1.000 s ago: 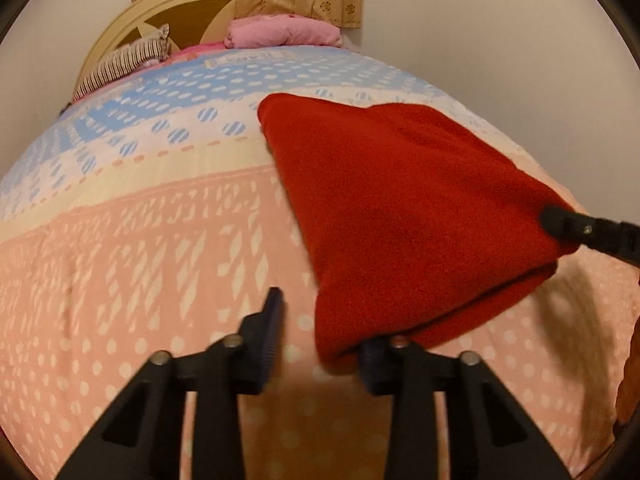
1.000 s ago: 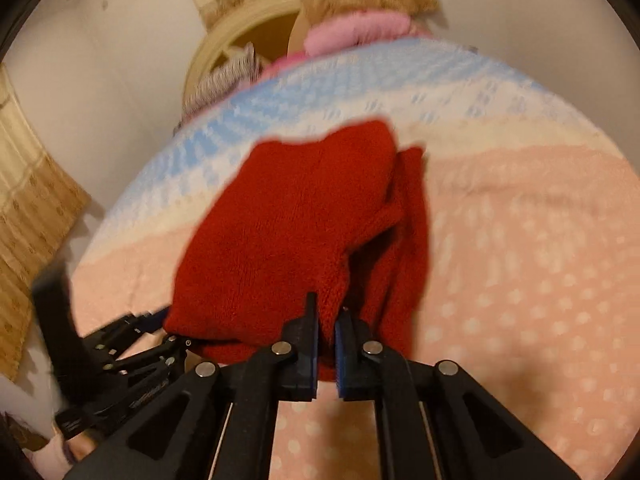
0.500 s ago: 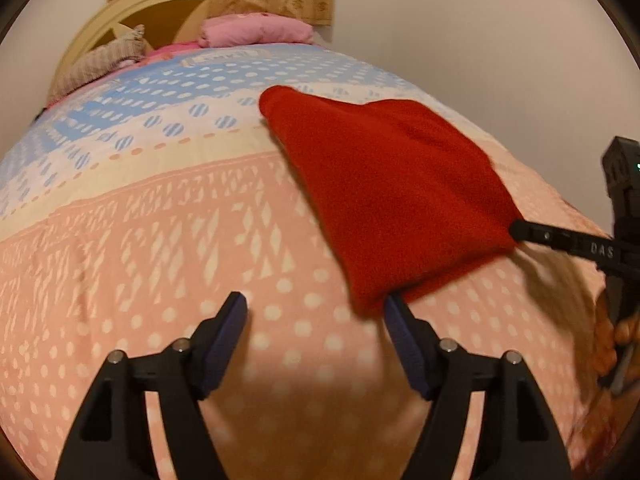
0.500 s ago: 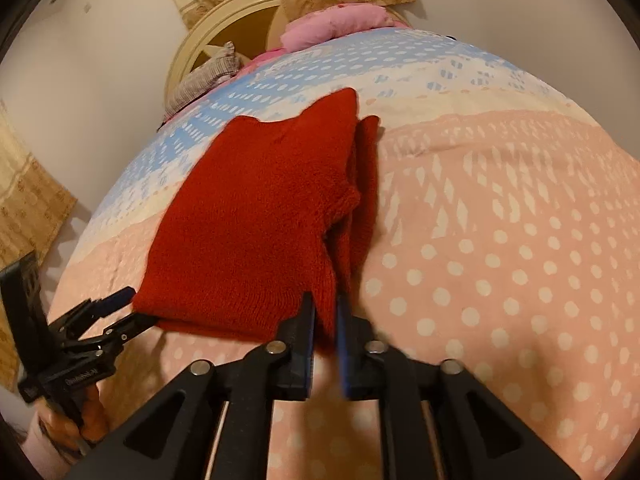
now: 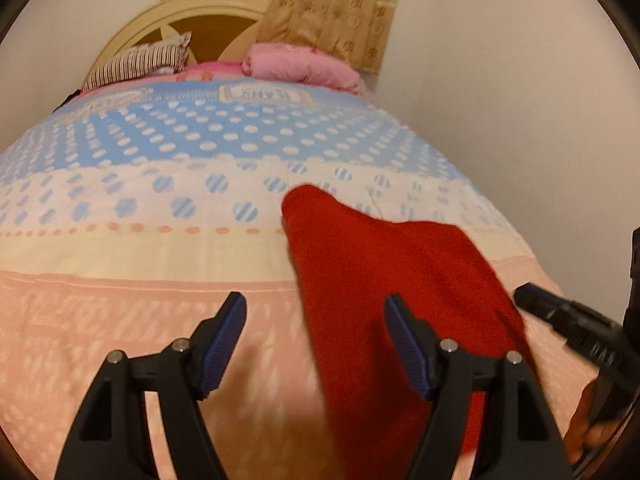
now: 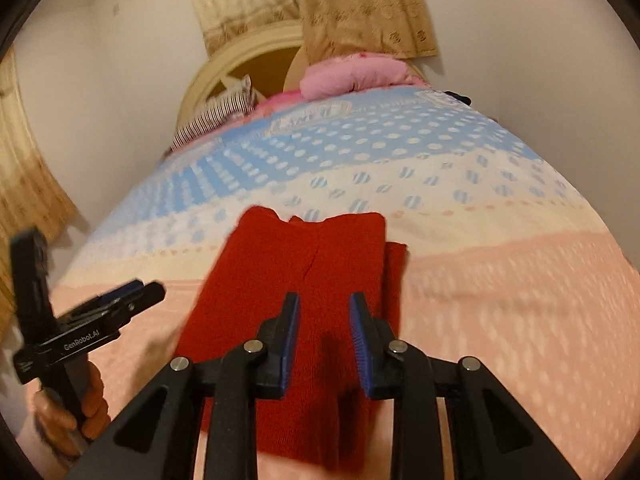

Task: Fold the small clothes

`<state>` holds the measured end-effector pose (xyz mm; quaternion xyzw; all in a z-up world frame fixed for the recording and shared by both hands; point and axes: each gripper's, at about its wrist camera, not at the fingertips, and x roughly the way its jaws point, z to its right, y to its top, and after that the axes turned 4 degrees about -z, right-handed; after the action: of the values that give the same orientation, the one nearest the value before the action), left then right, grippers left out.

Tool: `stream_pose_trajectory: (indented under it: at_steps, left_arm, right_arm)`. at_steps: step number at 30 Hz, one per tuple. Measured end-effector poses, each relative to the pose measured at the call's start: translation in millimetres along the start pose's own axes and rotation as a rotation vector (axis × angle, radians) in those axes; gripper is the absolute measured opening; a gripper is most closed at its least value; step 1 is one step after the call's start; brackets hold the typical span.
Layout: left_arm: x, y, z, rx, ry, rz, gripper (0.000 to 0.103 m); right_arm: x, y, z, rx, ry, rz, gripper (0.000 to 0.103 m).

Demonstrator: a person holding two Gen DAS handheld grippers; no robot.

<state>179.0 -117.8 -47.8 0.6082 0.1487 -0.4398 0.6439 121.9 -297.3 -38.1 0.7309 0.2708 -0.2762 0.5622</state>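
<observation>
A red knit garment [image 5: 392, 292] lies folded flat on the bed's patterned quilt [image 5: 140, 240]; it also shows in the right wrist view [image 6: 304, 276]. My left gripper [image 5: 316, 312] is open and empty, raised over the garment's left edge. My right gripper [image 6: 324, 308] is open and empty, raised above the garment's near end. The right gripper shows at the right edge of the left wrist view [image 5: 560, 312]. The left gripper shows at the left of the right wrist view [image 6: 108, 316], held in a hand.
A pink bundle [image 5: 300, 66] and a striped pillow [image 5: 136, 62] lie at the bed's head by a cream headboard [image 5: 192, 12]. A beige curtain [image 5: 336, 4] hangs behind. White walls flank the bed on both sides.
The right gripper has opened and let go of the garment's near edge. Both grippers have lifted and pulled back. The garment now lies flat and free.
</observation>
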Motion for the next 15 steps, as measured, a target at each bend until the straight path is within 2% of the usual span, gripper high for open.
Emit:
stream_pose_trajectory:
  at_steps: [4, 6, 8, 10, 11, 12, 15]
  left_arm:
    - [31.0, -19.6, 0.1, -0.011, -0.008, -0.073, 0.075]
    - [31.5, -27.8, -2.5, -0.016, -0.013, -0.050, 0.081]
    - [32.8, -24.7, -7.5, -0.035, -0.023, -0.072, 0.087]
    - [34.0, -22.8, -11.8, -0.050, -0.028, -0.086, 0.092]
    - [34.7, -22.7, -15.1, -0.059, -0.035, -0.092, 0.094]
    - [35.2, -23.3, -17.6, -0.068, -0.043, -0.096, 0.095]
    - [34.4, -25.6, -19.2, -0.074, -0.037, -0.092, 0.097]
  right_arm:
    - [52.6, -11.6, 12.5, 0.020, -0.052, -0.125, 0.026]
    - [49.1, -22.3, 28.7, 0.083, 0.001, -0.078, 0.026]
    - [45.2, -26.4, 40.2, 0.135, 0.042, -0.074, 0.029]
    - [44.7, -28.6, 45.5, 0.155, 0.020, -0.079, 0.049]
    - [48.4, -30.0, 47.8, 0.167, -0.007, -0.093, 0.065]
    - [50.8, -31.6, 51.2, 0.193, -0.003, -0.095, 0.067]
    - [52.8, -38.8, 67.4, 0.302, 0.099, -0.093, 0.067]
